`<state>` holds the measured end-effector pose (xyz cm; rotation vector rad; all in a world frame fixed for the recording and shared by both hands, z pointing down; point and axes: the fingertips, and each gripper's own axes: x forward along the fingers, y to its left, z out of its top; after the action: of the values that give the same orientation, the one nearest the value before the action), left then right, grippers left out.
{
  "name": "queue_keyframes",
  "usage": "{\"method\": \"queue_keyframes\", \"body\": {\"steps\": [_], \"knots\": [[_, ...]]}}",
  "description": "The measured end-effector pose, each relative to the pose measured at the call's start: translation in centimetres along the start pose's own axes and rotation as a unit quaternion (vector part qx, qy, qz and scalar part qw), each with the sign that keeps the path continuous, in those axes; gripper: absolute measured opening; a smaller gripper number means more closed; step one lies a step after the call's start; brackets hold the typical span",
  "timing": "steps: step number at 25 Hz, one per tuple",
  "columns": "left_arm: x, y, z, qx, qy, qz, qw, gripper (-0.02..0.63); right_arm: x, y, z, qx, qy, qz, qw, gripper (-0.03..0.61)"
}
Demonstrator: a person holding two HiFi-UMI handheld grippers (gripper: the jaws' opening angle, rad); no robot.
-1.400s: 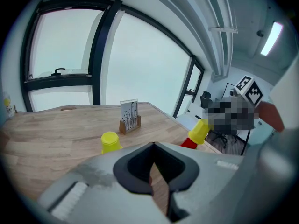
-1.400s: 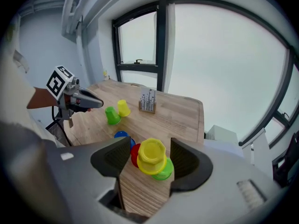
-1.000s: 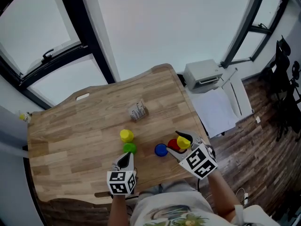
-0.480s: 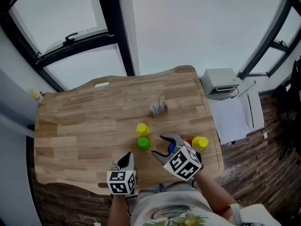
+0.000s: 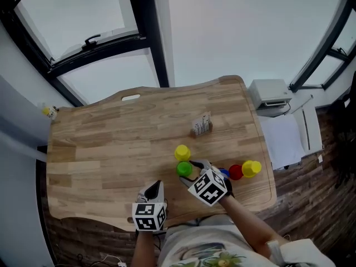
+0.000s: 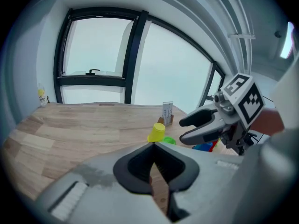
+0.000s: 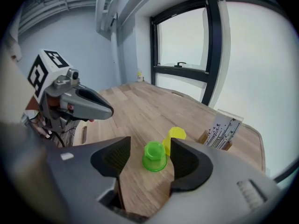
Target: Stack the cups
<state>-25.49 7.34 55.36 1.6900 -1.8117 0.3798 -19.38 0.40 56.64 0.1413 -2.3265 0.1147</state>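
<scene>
Two small upturned cups stand mid-table: a green cup [image 5: 184, 169] [image 7: 154, 156] and, just behind it, a yellow cup [image 5: 182, 152] [image 7: 174, 138]. My right gripper [image 5: 192, 171] [image 7: 149, 148] is open, its jaws pointing at the green cup, which sits just ahead of the tips, untouched. To its right a blue cup [image 5: 223, 173] is partly hidden by the gripper; a red cup [image 5: 236, 172] and a second yellow cup [image 5: 251, 168] sit side by side. My left gripper [image 5: 157, 186] [image 6: 153, 146] is shut and empty, near the front edge.
A small card stand [image 5: 201, 124] [image 7: 219, 129] stands behind the cups. The wooden table [image 5: 111, 143] has a handle slot at its far edge. The right table edge lies close to the red and yellow cups, with a printer [image 5: 269, 96] beyond it.
My right gripper has left the yellow cup beside the red one and swung left with open jaws to the green cup. The left gripper stays shut near the front edge.
</scene>
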Motion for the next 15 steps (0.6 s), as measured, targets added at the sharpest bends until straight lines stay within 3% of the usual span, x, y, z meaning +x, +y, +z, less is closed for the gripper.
{"method": "queue_keyframes", "body": {"steps": [13,15], "knots": [[1.9,2.9,-1.0,0.028,0.022,-0.042,0.9985,0.006,5.8,-0.9,-3.4,0.054,0.059,-0.068,0.994,0.27],[2.2,3.1,-1.2,0.029,0.025,-0.047,0.9981,0.006,6.0,-0.9,-3.7,0.058,0.065,-0.073,0.994,0.235]]}}
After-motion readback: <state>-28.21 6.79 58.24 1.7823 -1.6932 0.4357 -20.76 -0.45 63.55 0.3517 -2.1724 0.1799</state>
